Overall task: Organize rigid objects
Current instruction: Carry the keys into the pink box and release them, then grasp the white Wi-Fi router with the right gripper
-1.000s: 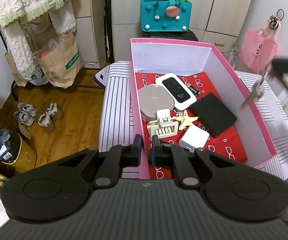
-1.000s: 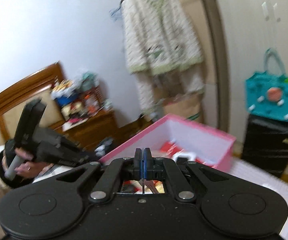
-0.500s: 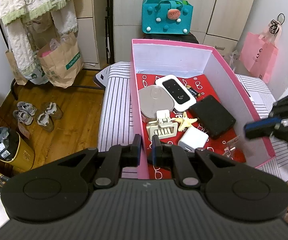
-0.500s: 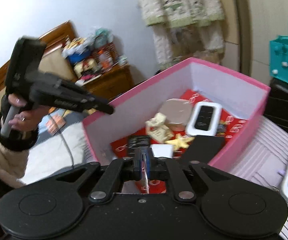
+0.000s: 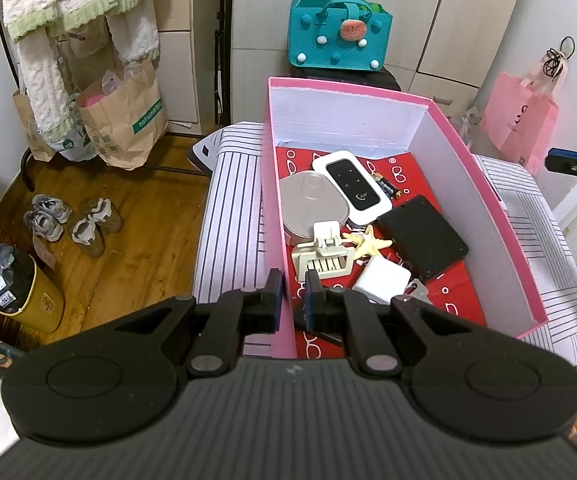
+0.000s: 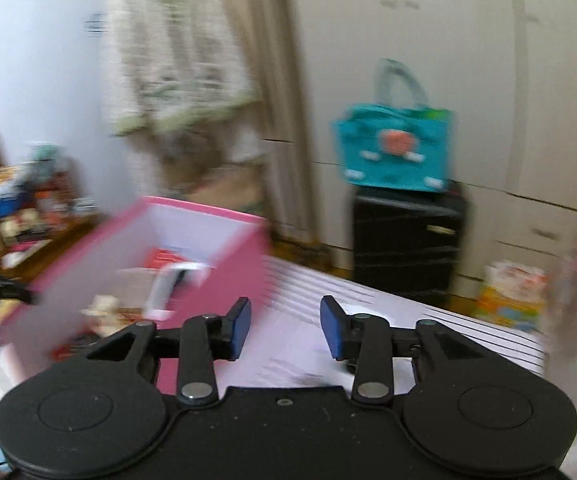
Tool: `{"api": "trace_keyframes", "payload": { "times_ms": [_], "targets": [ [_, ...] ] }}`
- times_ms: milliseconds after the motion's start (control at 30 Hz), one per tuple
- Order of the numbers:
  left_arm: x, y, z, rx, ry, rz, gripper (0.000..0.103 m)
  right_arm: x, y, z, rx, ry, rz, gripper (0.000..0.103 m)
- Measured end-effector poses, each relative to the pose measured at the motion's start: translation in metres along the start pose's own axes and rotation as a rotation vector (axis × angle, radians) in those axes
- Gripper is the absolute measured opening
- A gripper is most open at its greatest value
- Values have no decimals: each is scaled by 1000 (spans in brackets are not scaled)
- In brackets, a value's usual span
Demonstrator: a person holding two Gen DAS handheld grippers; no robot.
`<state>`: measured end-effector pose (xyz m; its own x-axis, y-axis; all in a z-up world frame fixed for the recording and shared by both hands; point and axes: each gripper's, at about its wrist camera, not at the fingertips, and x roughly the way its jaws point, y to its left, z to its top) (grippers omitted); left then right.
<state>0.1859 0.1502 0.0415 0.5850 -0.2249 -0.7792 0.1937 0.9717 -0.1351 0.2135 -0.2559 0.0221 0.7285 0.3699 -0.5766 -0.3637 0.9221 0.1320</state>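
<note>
A pink box [image 5: 500,216] stands on a striped surface [image 5: 228,200]. Inside lie a white router [image 5: 351,184], a grey round case [image 5: 312,208], a black case [image 5: 422,234], a white charger [image 5: 382,280], a starfish [image 5: 368,242], a cream clip [image 5: 322,254], a battery [image 5: 384,186] and a small key-like piece [image 5: 416,290]. My left gripper [image 5: 291,298] is shut on the box's near left wall. My right gripper [image 6: 286,330] is open and empty, over the striped surface right of the box [image 6: 208,276]; its tip shows in the left wrist view [image 5: 568,160].
A teal bag [image 5: 338,32] sits on a black case behind the box. A pink bag [image 5: 518,124] hangs at right. Paper bags [image 5: 124,120], shoes [image 5: 68,220] and a yellow bin [image 5: 20,292] are on the wooden floor at left.
My right gripper dropped a small key-like piece into the box, opened, and swung away to the right. My left gripper kept its hold on the box wall.
</note>
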Motion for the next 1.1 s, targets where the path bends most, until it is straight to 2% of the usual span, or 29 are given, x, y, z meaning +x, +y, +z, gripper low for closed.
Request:
{"api": "trace_keyframes", "payload": {
  "times_ms": [100, 167, 300, 500, 667, 767, 833, 1100],
  "targets": [
    [1, 0, 1, 1, 2, -2, 9, 14, -33, -10, 67, 23, -72, 48],
    [1, 0, 1, -3, 4, -5, 9, 24, -53, -16, 114, 45, -76, 51],
    [3, -2, 3, 8, 14, 2, 9, 48, -69, -25, 186, 103, -16, 64],
    [5, -6, 9, 62, 51, 20, 9, 87, -67, -29, 242, 189, 72, 72],
    [7, -16, 13, 136, 88, 49, 10, 106, -62, -26, 239, 226, 53, 73],
    [7, -20, 14, 179, 102, 69, 10, 116, -59, -24, 220, 235, 12, 73],
    [8, -24, 14, 201, 110, 79, 10, 121, -56, -25, 210, 231, -16, 66],
    [8, -33, 10, 294, 130, 114, 10, 111, -40, -21, 149, 207, -60, 65]
  ]
}}
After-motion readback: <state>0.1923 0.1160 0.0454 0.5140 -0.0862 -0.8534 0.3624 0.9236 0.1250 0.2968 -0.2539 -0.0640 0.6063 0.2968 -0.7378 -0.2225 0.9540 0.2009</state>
